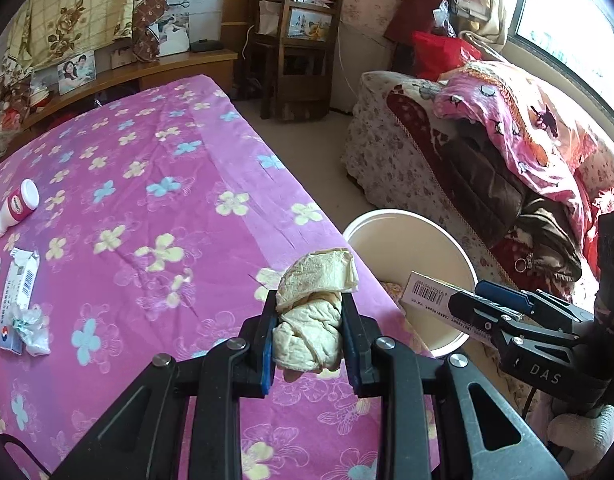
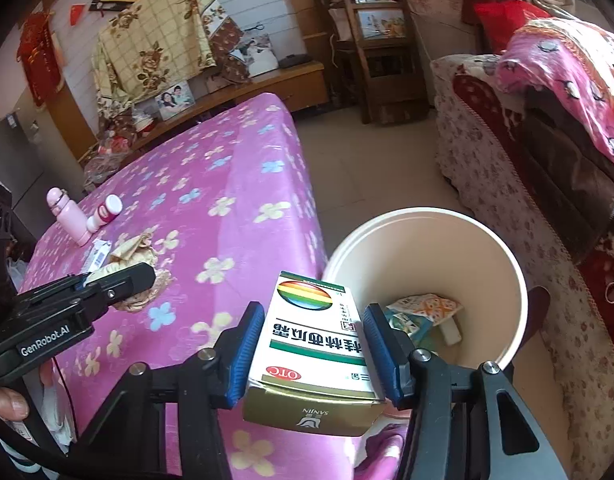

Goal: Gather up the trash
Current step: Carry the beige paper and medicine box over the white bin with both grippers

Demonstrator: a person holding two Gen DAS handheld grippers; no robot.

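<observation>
A crumpled cream paper wad [image 1: 311,320] sits between the blue pads of my left gripper [image 1: 309,300], which is shut on it above the pink flowered bedspread [image 1: 147,184], near its edge. My right gripper [image 2: 313,312] is shut on a white and gold medicine box [image 2: 311,344], held over the near rim of the white bin [image 2: 427,212]. Wrappers [image 2: 423,308] lie at the bin's bottom. From the left wrist view, the right gripper [image 1: 467,304] holds the box [image 1: 427,294] over the bin [image 1: 407,220].
On the bedspread lie a flattened barcode carton [image 1: 19,292], a crumpled wrapper [image 1: 33,328], a red-and-white bottle [image 1: 21,204] and a pink bottle [image 2: 69,216]. A sofa piled with clothes [image 1: 507,168] stands right of the bin. A wooden chair [image 1: 299,48] stands at the back.
</observation>
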